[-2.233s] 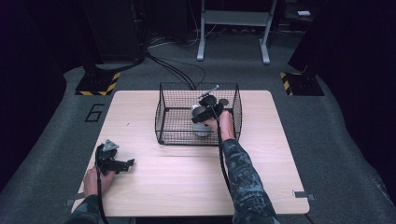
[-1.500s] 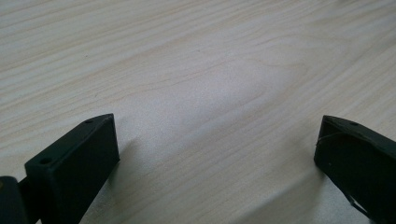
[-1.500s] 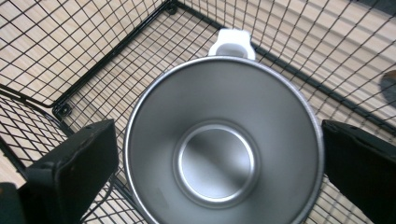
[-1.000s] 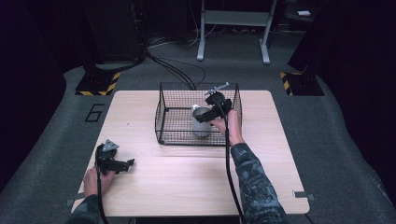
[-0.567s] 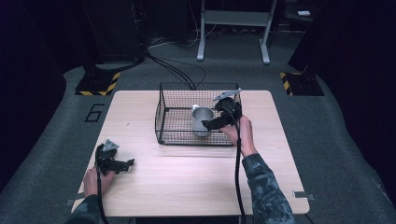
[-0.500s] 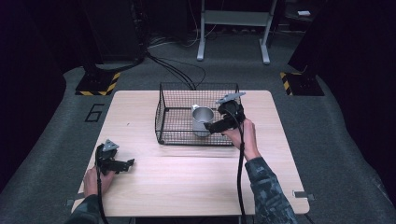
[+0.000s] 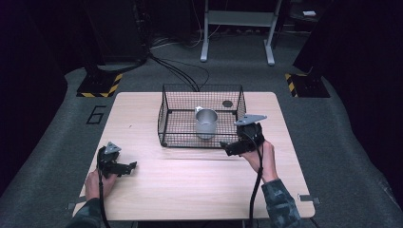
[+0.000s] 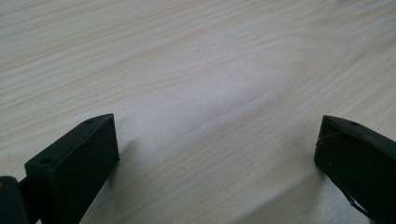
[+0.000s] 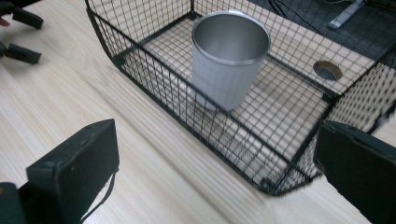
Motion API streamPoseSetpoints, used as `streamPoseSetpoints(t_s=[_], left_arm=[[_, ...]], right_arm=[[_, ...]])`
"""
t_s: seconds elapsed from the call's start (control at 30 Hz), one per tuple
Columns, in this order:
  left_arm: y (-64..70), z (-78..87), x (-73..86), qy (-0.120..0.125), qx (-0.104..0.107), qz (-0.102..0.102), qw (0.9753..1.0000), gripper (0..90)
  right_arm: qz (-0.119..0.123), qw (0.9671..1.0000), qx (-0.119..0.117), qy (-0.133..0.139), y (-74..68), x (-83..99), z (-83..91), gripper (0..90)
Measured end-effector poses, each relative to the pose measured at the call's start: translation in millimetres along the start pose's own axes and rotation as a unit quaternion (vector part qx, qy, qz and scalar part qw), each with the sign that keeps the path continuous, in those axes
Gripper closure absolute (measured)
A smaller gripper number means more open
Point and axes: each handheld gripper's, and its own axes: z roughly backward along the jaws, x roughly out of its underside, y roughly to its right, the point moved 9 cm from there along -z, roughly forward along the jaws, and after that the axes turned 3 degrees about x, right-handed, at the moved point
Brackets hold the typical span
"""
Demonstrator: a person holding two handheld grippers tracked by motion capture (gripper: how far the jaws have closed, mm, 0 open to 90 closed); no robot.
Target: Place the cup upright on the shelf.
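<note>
right gripper [image 7: 227,148], jaws spread and empty, sits outside the wire basket [image 7: 164,118] at its 5 o'clock corner, likely letting go of the metal cup [image 7: 206,122], upright inside. left gripper [image 7: 132,166], also spread, idles at the table's [image 7: 190,185] 8 o'clock.

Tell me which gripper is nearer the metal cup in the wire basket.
Right. The right gripper sits open just outside the basket, at its near right corner, close to the metal cup. The left gripper rests open at the table's near left, far from it.
</note>
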Motion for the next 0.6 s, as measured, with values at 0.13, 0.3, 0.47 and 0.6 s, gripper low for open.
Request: streamPoseSetpoints(t_s=[0.13,0.3,0.47,0.6], left_arm=[[0.1,0.0,0.0,0.0,0.0,0.0,1.0,0.0],[0.0,0.0,0.0,0.0,0.0,0.0,1.0,0.0],[0.0,0.0,0.0,0.0,0.0,0.0,1.0,0.0],[0.0,0.0,0.0,0.0,0.0,0.0,1.0,0.0]], right_arm=[[-0.005,0.9999,0.009,0.003,2.2,20.9,3.2,0.0],[-0.022,0.9997,0.015,-0.001,5.3,49.6,2.9,0.0],[-0.045,0.9988,0.022,0.0,9.0,81.4,-1.4,0.0],[-0.055,0.9979,0.03,-0.014,10.4,111.2,-10.4,0.0]])
